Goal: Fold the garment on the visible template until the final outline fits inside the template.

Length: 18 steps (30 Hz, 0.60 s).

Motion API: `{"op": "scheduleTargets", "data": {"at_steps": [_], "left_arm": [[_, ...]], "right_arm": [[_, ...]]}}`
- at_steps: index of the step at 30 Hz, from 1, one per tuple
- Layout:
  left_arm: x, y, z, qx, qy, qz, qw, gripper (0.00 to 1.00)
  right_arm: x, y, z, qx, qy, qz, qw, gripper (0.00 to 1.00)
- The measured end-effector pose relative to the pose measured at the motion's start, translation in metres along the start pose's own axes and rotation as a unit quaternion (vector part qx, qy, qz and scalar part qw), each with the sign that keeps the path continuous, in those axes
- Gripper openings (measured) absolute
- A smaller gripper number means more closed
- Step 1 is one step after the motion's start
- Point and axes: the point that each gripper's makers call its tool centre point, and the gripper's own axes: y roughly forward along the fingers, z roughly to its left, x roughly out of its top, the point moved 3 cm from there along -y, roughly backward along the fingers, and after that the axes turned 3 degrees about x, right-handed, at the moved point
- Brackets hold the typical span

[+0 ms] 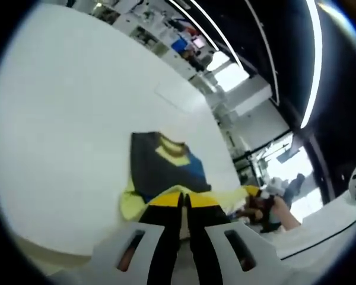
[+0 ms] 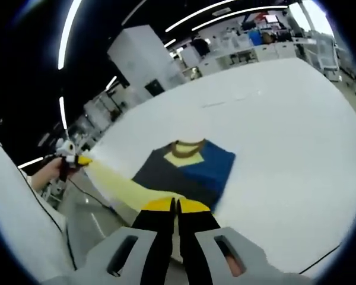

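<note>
The garment lies on the white table, dark grey and blue with a pale yellow collar patch and a pale yellow edge. My left gripper is shut on that yellow edge at the near side of the garment. In the right gripper view the garment sits just beyond my right gripper, which is also shut on the yellow edge. A strip of yellow fabric stretches from there to the left gripper, lifted off the table's side. The right gripper shows to the right with a hand behind it.
Faint template lines mark the table beyond the garment. The table edge runs close under both grippers. Shelves and desks stand behind the far side, and a person's white sleeve fills the near left.
</note>
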Motion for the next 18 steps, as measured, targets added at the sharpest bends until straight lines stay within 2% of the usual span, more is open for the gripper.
{"op": "scheduleTargets", "data": {"at_steps": [8,18], "left_arm": [[0.019,0.009,0.003,0.002,0.017,-0.008,0.9998,0.00],[0.034,0.019,0.010,0.006,0.025,-0.008,0.9996,0.00]], "right_arm": [[0.016,0.007,0.001,-0.002,-0.009,-0.012,0.9999,0.02],[0.029,0.017,-0.006,-0.001,-0.017,-0.015,0.9997,0.02]]}}
